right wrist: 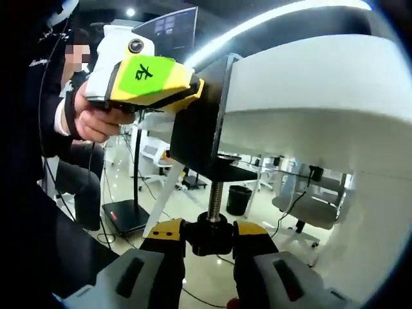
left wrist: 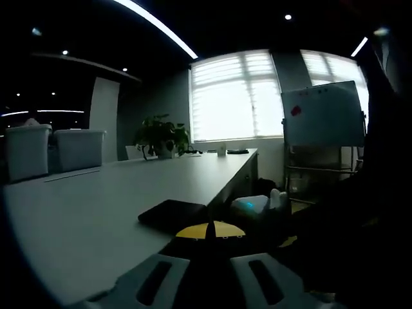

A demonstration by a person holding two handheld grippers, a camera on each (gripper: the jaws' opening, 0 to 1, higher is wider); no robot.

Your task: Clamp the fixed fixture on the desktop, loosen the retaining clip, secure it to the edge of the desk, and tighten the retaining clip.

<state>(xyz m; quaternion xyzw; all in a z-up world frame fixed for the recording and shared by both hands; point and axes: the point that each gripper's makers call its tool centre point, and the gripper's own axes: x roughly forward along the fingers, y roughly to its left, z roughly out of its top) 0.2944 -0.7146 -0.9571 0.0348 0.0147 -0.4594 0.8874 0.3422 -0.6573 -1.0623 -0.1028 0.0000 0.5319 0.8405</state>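
1. Left gripper view is looking along the tabletop (left wrist: 96,219), with the left gripper (left wrist: 209,233) rising from the bottom edge.
2. Its yellow-tipped jaws are sitting close together over a dark shape at the tabletop's near edge; cannot tell whether it is gripping anything, since the area is too dark.
3. A flat black panel (left wrist: 172,212) is lying on the tabletop just ahead of the jaws, near the edge.
4. Farther back, a potted plant (left wrist: 161,136) is standing on the tabletop in front of a bright window (left wrist: 235,96); a whiteboard (left wrist: 323,114) is standing off to the side.
5. Two pale bins (left wrist: 55,149) are sitting at the far side.
6. Right gripper view is looking from below the tabletop edge (right wrist: 309,96).
7. The black clamp fixture (right wrist: 203,125) is hanging on that edge, its lower arm sitting under the white slab.
8. The threaded screw (right wrist: 216,196) is running down from the lower arm to a black knob (right wrist: 209,233).
9. The right gripper (right wrist: 210,237) is closing its yellow-tipped jaws on the knob, one on each side, touching it.
10. The left gripper, yellow with a green label, is pressing against the fixture's upper part; a hand (right wrist: 96,119) is holding it.
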